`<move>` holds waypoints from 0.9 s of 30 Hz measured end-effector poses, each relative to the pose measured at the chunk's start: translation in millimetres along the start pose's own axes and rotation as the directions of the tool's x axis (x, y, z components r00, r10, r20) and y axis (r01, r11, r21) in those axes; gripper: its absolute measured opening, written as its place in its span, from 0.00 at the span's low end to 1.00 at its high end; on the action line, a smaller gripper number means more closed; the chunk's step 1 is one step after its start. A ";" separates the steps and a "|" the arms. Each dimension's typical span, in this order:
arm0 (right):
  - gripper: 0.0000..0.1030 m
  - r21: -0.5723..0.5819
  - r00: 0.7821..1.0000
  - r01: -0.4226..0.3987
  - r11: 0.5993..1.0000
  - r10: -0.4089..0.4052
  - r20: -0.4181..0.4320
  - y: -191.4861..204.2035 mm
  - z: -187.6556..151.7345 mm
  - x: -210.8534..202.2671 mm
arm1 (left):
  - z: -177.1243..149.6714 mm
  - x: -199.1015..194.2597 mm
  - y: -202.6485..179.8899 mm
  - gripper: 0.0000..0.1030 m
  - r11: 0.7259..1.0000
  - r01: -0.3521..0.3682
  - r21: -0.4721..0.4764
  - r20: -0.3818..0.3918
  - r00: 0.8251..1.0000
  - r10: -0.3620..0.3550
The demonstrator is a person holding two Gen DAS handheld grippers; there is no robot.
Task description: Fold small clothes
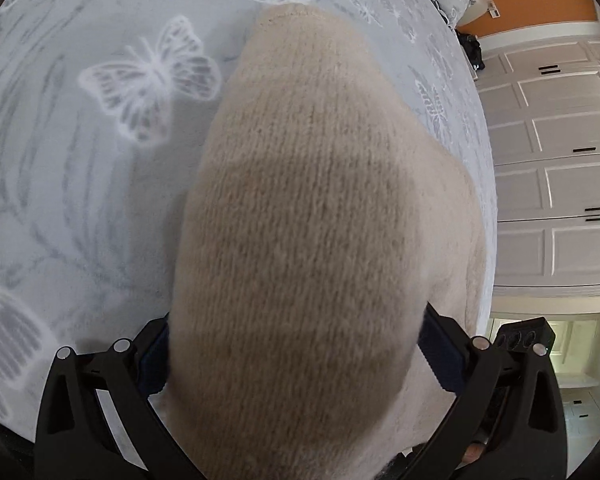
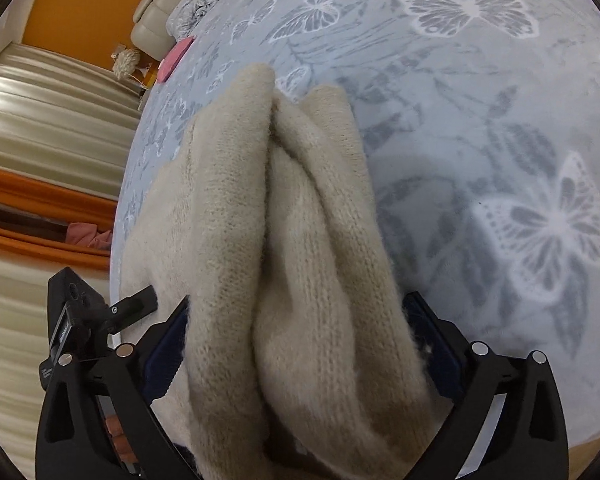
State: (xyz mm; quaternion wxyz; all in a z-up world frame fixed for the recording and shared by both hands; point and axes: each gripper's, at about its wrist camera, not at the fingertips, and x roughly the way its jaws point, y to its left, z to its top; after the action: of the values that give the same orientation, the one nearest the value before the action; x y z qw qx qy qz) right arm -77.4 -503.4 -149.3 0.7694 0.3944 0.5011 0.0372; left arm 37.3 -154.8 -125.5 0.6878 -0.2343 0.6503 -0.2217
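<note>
A beige knitted garment [image 1: 308, 160] lies bunched on a grey bedspread with white butterflies [image 1: 80, 200]. In the left wrist view it fills the gap between the wide-set jaws of my left gripper [image 1: 296, 320], and its smooth folded face stretches away from me. My right gripper [image 2: 298, 302] also stands wide open, with the same garment [image 2: 300, 200] heaped in several thick folds between its blue pads [image 2: 168, 344]. The knit hides the fingertips of both grippers, and I cannot see any pad pinching it.
The bedspread [image 2: 480, 120] spreads out beyond the garment. A pink item [image 2: 176, 58] lies near the bed's far edge. White wardrobe doors [image 1: 560, 160] stand past the bed edge in the left wrist view, and pale curtains [image 2: 40, 120] in the right wrist view.
</note>
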 end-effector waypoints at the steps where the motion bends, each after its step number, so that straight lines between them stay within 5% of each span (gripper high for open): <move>1: 0.93 0.003 1.000 -0.009 1.000 0.009 -0.002 0.5 1.5 1.1 | -0.6 0.2 -1.7 0.96 1.000 -0.005 0.005 -0.002 1.000 0.005; 2: 0.85 0.007 1.000 -0.018 1.000 0.018 0.001 1.3 3.5 1.2 | -1.3 -0.1 -4.3 0.96 1.000 -0.009 0.021 -0.004 1.000 0.009; 3: 0.64 0.011 0.999 -0.049 0.999 0.049 0.001 3.0 5.4 1.6 | -1.3 -0.6 -6.2 0.93 1.000 -0.008 0.027 -0.003 1.000 0.008; 7: 0.41 0.017 0.997 -0.072 0.997 0.072 0.023 14.4 7.3 -6.3 | -7.8 -15.7 -24.9 0.63 0.995 -0.058 0.081 0.028 0.998 0.056; 13: 0.41 -0.065 0.989 -0.045 0.997 0.054 0.135 38.3 -4.7 -53.6 | -22.5 -45.5 -79.3 0.54 0.951 -0.156 0.267 0.103 0.986 0.133; 17: 0.43 0.010 0.994 -0.023 1.000 0.022 0.104 10.9 -7.4 -49.4 | -29.8 -29.7 -96.2 0.56 0.919 -0.219 0.328 0.102 0.975 0.196; 20: 0.49 0.057 0.998 0.016 0.998 -0.019 0.055 -9.0 -10.2 -29.3 | -27.2 4.5 -85.1 0.68 0.909 -0.286 0.304 0.063 0.958 0.281; 24: 0.65 0.122 0.998 -0.053 0.991 0.047 0.052 -24.6 -14.7 -24.3 | -22.6 12.6 -65.4 0.91 0.925 -0.292 0.244 0.101 0.956 0.276; 27: 0.61 0.155 0.996 -0.079 0.985 0.072 0.052 -28.6 -18.2 -19.8 | -21.5 11.9 -64.3 0.87 0.922 -0.285 0.261 0.102 0.958 0.267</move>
State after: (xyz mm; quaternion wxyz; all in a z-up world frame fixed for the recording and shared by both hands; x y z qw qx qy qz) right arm -111.5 -521.6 -156.4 0.7453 0.4732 0.4694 0.0176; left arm 16.5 -213.7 -96.6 0.7584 -0.0504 0.6174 -0.2026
